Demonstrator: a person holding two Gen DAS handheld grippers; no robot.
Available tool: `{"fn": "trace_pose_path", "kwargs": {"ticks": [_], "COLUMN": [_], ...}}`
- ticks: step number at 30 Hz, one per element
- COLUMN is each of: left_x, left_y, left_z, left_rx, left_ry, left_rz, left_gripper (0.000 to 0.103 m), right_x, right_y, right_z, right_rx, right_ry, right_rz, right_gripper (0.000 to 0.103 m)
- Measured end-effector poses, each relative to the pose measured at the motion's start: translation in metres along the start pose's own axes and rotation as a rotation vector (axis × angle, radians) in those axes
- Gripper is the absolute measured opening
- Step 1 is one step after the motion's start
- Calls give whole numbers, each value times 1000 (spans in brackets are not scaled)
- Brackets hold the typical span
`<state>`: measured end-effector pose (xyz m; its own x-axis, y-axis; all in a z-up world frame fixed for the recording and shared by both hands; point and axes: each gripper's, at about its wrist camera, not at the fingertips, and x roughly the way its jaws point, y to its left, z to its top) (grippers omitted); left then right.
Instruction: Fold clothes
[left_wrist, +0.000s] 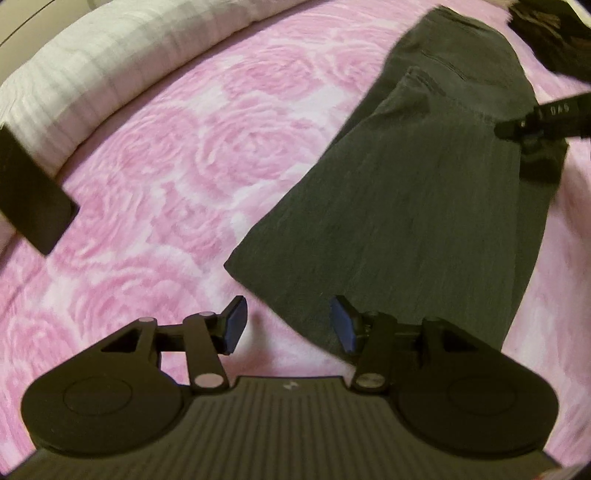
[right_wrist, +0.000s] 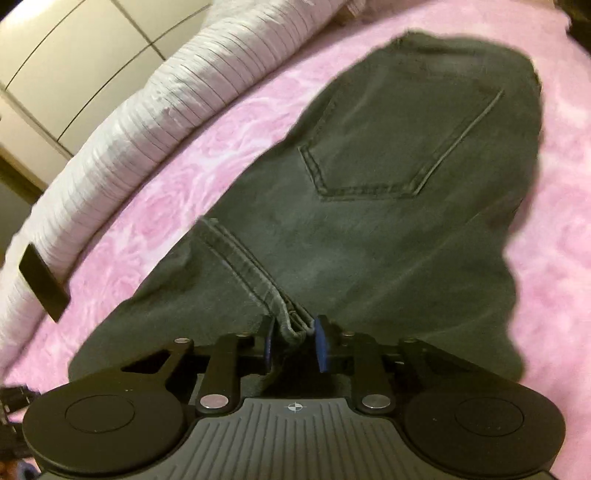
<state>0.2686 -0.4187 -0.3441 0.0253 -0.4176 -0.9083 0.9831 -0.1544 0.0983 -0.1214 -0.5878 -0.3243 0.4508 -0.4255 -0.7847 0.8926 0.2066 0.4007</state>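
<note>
Dark grey jeans lie flat on a pink rose-patterned blanket. My left gripper hovers open over the leg's hem; the hem edge runs across the gap between the blue pads and they do not press on it. In the right wrist view the jeans show a back pocket and a thick stitched seam. My right gripper is shut on a bunched fold of that seam. Part of the right gripper also shows at the jeans' right side in the left wrist view.
A white striped pillow lines the far edge of the bed. A flat black object rests against it. Another dark garment lies at the far right. Pale cabinet doors stand beyond.
</note>
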Motion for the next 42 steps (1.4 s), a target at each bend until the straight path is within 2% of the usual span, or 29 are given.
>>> {"fn": "trace_pose_path", "kwargs": {"ticks": [4, 6, 7, 8, 11, 13, 16, 18, 20, 22, 25, 28, 31, 34, 37, 38, 40, 42], "left_x": [0, -9, -14, -20, -28, -27, -19, -12, -5, 3, 19, 37, 55, 68, 72, 72, 75, 79], "left_y": [-5, -9, -11, -12, -17, -21, -23, -23, -23, -23, -18, -11, -7, -6, -1, 3, 6, 7], "left_z": [5, 3, 0, -4, -26, -44, -73, -86, -97, -108, -118, -124, -126, -125, -128, -131, -135, -138], "left_rx": [119, 250, 316, 387, 667, 870, 1133, 1231, 1320, 1406, 1522, 1617, 1708, 1789, 1821, 1821, 1834, 1854], "left_ry": [0, -18, -34, -55, -118, -153, -212, -242, -291, -349, -426, -485, -563, -619, -687, -715, -733, -733], "left_rz": [21, 64, 86, 108, 191, 240, 278, 270, 272, 286, 326, 382, 451, 473, 502, 518, 526, 523], "left_gripper": [50, 50, 50, 50, 52, 52, 53, 53, 54, 55, 55, 55, 54, 55, 56, 55, 45, 40], "right_x": [5, 0, -9, -19, -50, -63, -69, -64, -53, -36, -7, 2, 3, 5, 2, 1, 0, -1], "right_y": [4, 6, 11, 17, 55, 93, 153, 186, 210, 228, 238, 232, 225, 228, 227, 227, 224, 223], "right_z": [-3, 3, 3, 2, -17, -48, -111, -156, -193, -229, -266, -279, -275, -277, -272, -269, -266, -260], "right_rx": [-29, -34, -70, -110, -343, -537, -795, -956, -1077, -1216, -1376, -1422, -1397, -1407, -1378, -1366, -1349, -1332], "right_ry": [23, 32, 7, -22, -96, -109, -81, -83, -90, -107, -96, -169, -186, -202, -197, -192, -170, -152], "right_rz": [-42, -51, -73, -96, -152, -133, -17, 30, 39, -3, -145, -245, -259, -288, -289, -285, -270, -254], "right_gripper": [22, 32, 42, 47, 50, 50, 50, 50, 50, 50, 50, 50, 50, 50, 49, 36, 30, 27]}}
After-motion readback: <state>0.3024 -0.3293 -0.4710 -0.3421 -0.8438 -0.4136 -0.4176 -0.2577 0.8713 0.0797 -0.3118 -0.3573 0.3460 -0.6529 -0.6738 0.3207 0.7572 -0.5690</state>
